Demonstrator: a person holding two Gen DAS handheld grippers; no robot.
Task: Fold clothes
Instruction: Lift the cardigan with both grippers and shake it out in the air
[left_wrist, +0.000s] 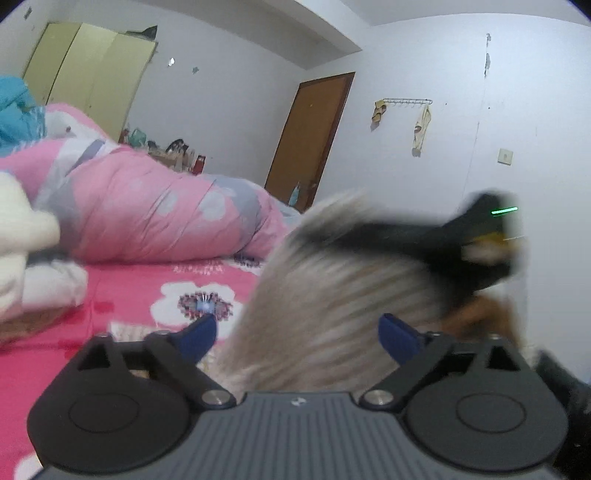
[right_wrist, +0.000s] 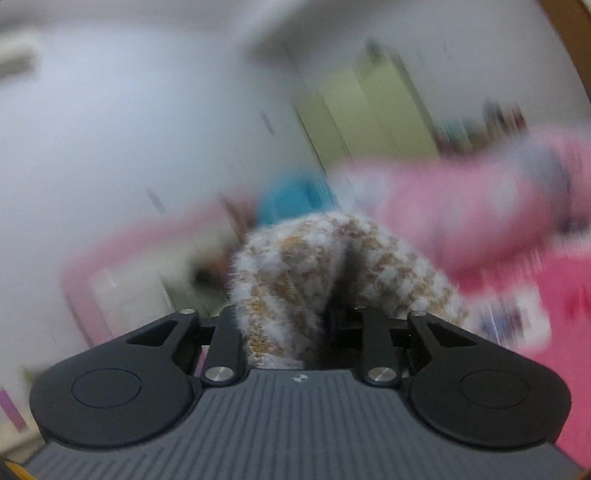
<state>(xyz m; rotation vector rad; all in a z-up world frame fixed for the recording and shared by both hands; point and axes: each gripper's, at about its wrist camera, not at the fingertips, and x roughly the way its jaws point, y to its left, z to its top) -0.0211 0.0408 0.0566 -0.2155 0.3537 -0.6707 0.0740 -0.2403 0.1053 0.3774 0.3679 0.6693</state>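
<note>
Fuzzy white-and-tan knitwear fills our right gripper, whose narrow jaws pinch a fold of it above the pink bed. We hold our left gripper wide open, blue pads clear of the blurred cloth between them.

Place: you are in a bedroom in a home.
Bed: at 8 o'clock you see a bed with a bright pink flower sheet.
Blanket: a puffy pink blanket lies bunched on it at 9 o'clock.
Cupboard: a tall yellow-green wardrobe stands by the wall at 10 o'clock.
Door: a brown wooden door is shut at 12 o'clock.
Hooks: a rack of wall hooks with cloths hanging is at 1 o'clock.
</note>
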